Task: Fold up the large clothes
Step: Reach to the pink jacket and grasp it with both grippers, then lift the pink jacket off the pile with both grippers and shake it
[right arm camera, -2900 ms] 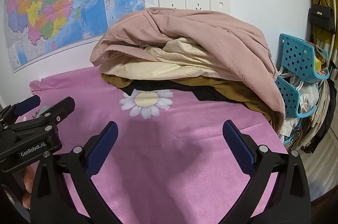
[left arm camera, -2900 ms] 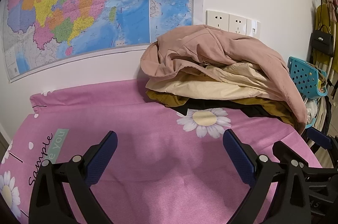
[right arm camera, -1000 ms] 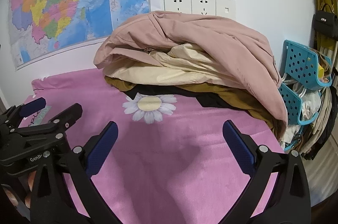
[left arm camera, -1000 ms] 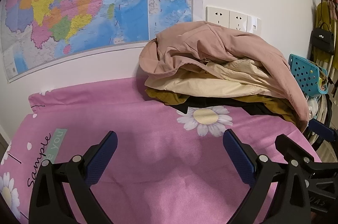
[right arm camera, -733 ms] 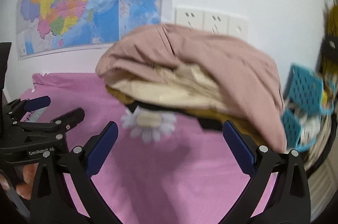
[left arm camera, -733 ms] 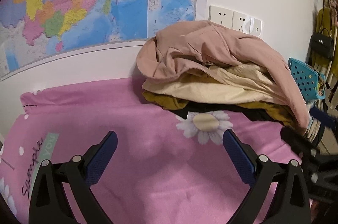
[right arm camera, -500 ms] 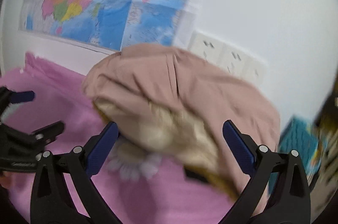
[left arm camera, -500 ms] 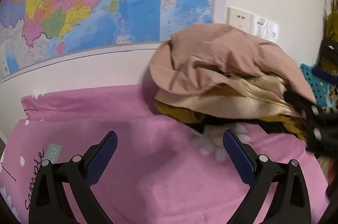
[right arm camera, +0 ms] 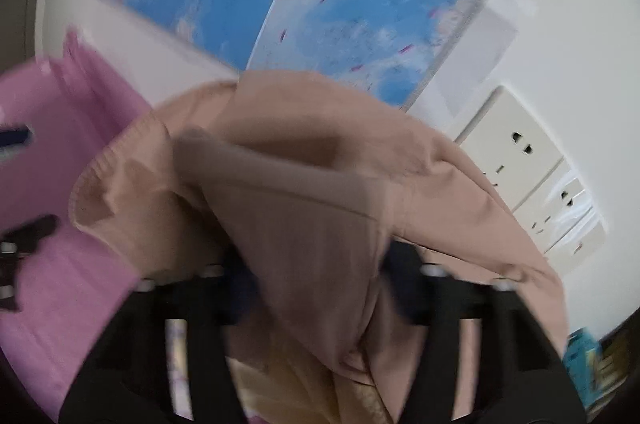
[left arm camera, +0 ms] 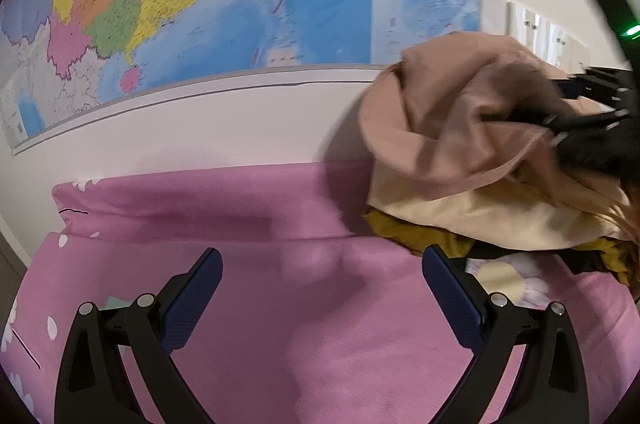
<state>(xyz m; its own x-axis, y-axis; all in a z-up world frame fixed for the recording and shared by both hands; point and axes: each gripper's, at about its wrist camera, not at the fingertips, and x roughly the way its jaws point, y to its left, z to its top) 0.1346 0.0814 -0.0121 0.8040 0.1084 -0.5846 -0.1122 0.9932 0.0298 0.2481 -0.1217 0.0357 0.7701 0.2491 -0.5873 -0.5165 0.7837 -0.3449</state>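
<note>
The right tongs (right arm camera: 316, 284) are closing around the pink jacket (right arm camera: 304, 192) topping one pile of four garments; the left tongs (left arm camera: 320, 288) are hovering wide apart, gripping nothing.

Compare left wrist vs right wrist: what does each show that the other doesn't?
Left wrist only: the open left gripper over the pink sheet, plus the cream and mustard garments lower in the pile. Right wrist only: the wall sockets seen sharply, and the right gripper closing with dusty-pink fabric between its jaws. Both: the dusty-pink garment, the wall map.
</note>
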